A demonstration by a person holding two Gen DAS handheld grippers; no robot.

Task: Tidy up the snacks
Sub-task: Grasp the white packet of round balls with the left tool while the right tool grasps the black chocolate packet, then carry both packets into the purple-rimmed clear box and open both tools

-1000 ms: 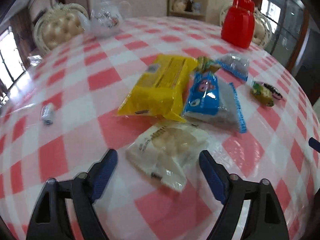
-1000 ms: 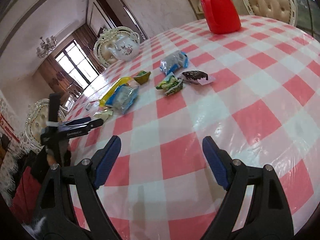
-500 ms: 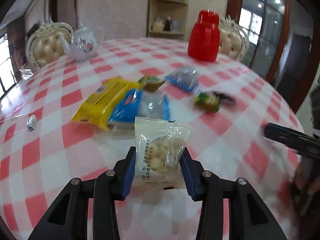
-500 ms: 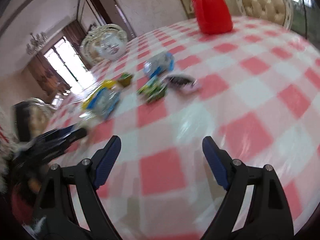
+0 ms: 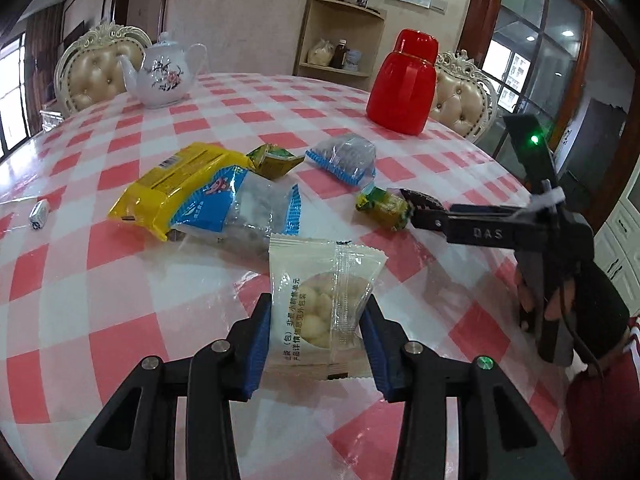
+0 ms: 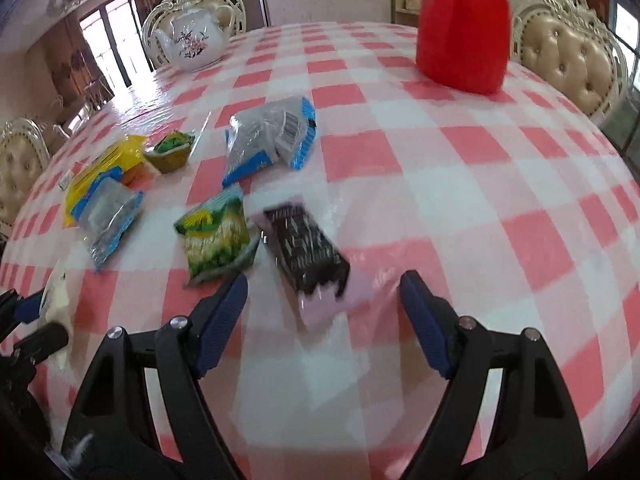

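A: The white snack packet point(image 5: 320, 300) is lifted above the near edge of the checked table point(image 5: 80, 280), upright, clenched between the pads of the left gripper point(image 5: 316, 344).

B: And what lies around it?

A: From the left: a small candy point(image 5: 39, 213) alone, then the yellow pack point(image 5: 180, 184) with a blue-and-clear bag point(image 5: 240, 208) on it, a green packet point(image 6: 216, 236), a dark wrapper point(image 6: 308, 252). A teapot point(image 5: 162, 72) and a red jug point(image 5: 402, 84) stand at the far edge.

B: The right gripper point(image 6: 324, 300)?

A: Its jaws have just been closing a little but are not gripping; the dark wrapper lies between them, untouched. The green packet is just beside its left finger.
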